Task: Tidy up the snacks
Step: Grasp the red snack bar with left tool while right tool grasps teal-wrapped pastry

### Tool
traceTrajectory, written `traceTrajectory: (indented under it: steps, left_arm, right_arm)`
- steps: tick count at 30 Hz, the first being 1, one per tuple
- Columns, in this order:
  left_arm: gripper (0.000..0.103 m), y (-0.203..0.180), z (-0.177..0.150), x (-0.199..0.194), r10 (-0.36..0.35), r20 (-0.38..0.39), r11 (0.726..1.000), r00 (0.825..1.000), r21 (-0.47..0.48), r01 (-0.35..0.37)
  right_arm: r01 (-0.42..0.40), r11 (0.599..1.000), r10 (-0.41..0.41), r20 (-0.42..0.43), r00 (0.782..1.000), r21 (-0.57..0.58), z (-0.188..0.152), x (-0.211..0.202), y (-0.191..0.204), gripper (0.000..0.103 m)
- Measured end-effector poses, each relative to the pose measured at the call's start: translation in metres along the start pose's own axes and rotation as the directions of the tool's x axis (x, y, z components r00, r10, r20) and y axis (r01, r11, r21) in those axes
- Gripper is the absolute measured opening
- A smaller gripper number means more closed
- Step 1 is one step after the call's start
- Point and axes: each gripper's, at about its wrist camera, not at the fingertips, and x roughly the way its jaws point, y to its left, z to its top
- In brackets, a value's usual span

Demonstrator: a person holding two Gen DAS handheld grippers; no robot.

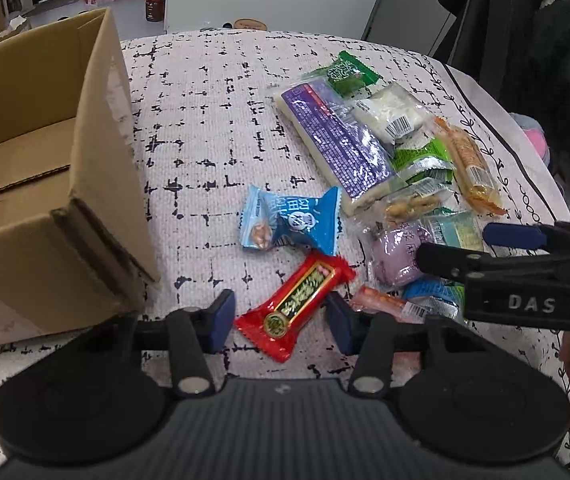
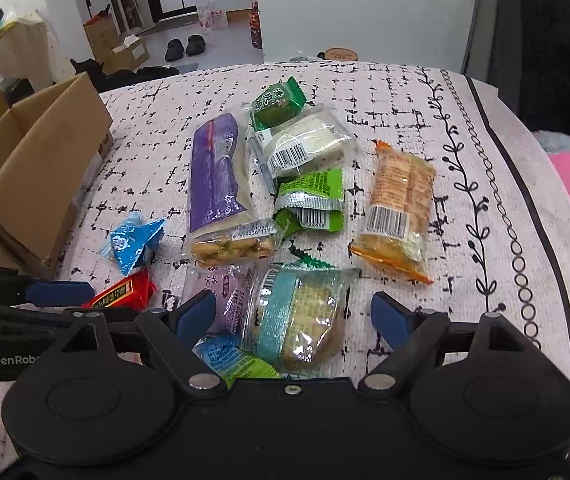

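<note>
My left gripper (image 1: pixel 281 316) is open, its blue pads on either side of a red snack bar (image 1: pixel 299 304) lying on the tablecloth; the bar also shows in the right wrist view (image 2: pixel 125 293). My right gripper (image 2: pixel 293 316) is open around a clear pack with a teal label (image 2: pixel 301 320); it also shows in the left wrist view (image 1: pixel 453 246). A blue wrapped snack (image 1: pixel 291 222) lies just beyond the red bar. A long purple pack (image 1: pixel 337 140), green packs (image 2: pixel 311 204), a white bun pack (image 2: pixel 305 146) and an orange pack (image 2: pixel 401 204) lie in a pile. An open cardboard box (image 1: pixel 45 184) stands at the left.
The table has a white cloth with black marks (image 1: pixel 205 120) and a curved edge at the right (image 2: pixel 525 208). A dark coat (image 1: pixel 525 40) hangs behind the table on the right. A pink and grey plush item (image 2: pixel 565 168) sits off the right edge.
</note>
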Motion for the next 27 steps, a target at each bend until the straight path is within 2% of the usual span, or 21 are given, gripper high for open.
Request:
traceTrajectory:
  steps: [2, 3, 5, 9, 10, 11, 13, 14, 18, 19, 21, 22, 24, 27]
  left_arm:
    - [0.038, -0.004, -0.001, 0.001, 0.013, -0.001, 1.0, 1.0, 0.016, -0.013]
    - [0.032, -0.006, -0.001, 0.001, 0.027, 0.002, 0.999, 1.0, 0.027, -0.027]
    - [0.025, -0.008, -0.003, 0.0, 0.036, 0.005, 0.999, 0.999, 0.029, -0.037]
    - [0.022, -0.006, -0.004, -0.006, -0.002, 0.009, 1.0, 1.0, -0.015, 0.002]
    - [0.022, -0.007, -0.005, -0.008, -0.007, 0.015, 1.0, 1.0, -0.012, 0.007]
    - [0.022, -0.008, -0.006, -0.01, -0.014, 0.021, 1.0, 1.0, -0.011, 0.014]
    - [0.021, -0.01, -0.007, -0.013, -0.023, 0.024, 1.0, 0.999, -0.016, 0.024]
    - [0.021, -0.01, -0.007, -0.015, -0.025, 0.028, 0.999, 0.999, -0.02, 0.025]
    - [0.021, -0.011, -0.006, -0.022, -0.034, 0.042, 0.999, 0.999, -0.028, 0.036]
    - [0.021, -0.01, -0.005, -0.023, -0.035, 0.044, 0.999, 0.998, -0.034, 0.037]
    - [0.021, -0.009, -0.005, -0.025, -0.034, 0.05, 0.998, 0.998, -0.043, 0.036]
    - [0.021, -0.008, -0.004, -0.026, -0.033, 0.053, 0.998, 0.998, -0.046, 0.035]
    - [0.021, -0.007, -0.004, -0.028, -0.032, 0.059, 0.998, 0.998, -0.053, 0.035]
    - [0.021, -0.005, -0.002, -0.029, -0.034, 0.062, 0.998, 0.997, -0.059, 0.038]
  right_arm:
    - [0.005, 1.0, -0.005, 0.004, 1.0, 0.004, 0.0, 0.0, -0.001, 0.079]
    - [0.009, 1.0, -0.009, 0.01, 1.0, 0.003, -0.001, 0.0, 0.0, 0.076]
    - [0.006, 1.0, -0.006, 0.02, 1.0, 0.007, -0.002, -0.003, -0.001, 0.062]
    - [0.009, 1.0, -0.01, 0.038, 0.999, 0.019, -0.003, -0.009, 0.0, 0.053]
    - [0.008, 1.0, -0.01, 0.045, 0.999, 0.029, -0.003, -0.011, -0.001, 0.046]
    - [0.012, 0.999, -0.014, 0.052, 0.999, 0.036, -0.004, -0.014, -0.003, 0.027]
    - [0.008, 0.998, -0.011, 0.049, 0.999, 0.062, -0.004, -0.017, -0.011, 0.015]
    - [-0.007, 0.997, 0.003, 0.046, 0.999, 0.081, -0.005, -0.018, -0.017, 0.014]
    - [-0.019, 0.994, 0.014, 0.047, 0.999, 0.107, -0.006, -0.023, -0.021, 0.016]
    - [-0.024, 0.994, 0.018, 0.054, 0.998, 0.109, -0.006, -0.024, -0.02, 0.021]
    - [-0.032, 0.994, 0.027, 0.054, 0.998, 0.1, -0.005, -0.023, -0.015, 0.037]
    - [-0.033, 0.995, 0.028, 0.055, 0.998, 0.09, -0.005, -0.022, -0.011, 0.05]
    - [-0.018, 0.998, 0.015, 0.055, 0.998, 0.067, -0.004, -0.019, -0.003, 0.065]
    - [-0.001, 0.999, 0.001, 0.017, 1.0, 0.037, -0.004, -0.008, 0.005, 0.068]
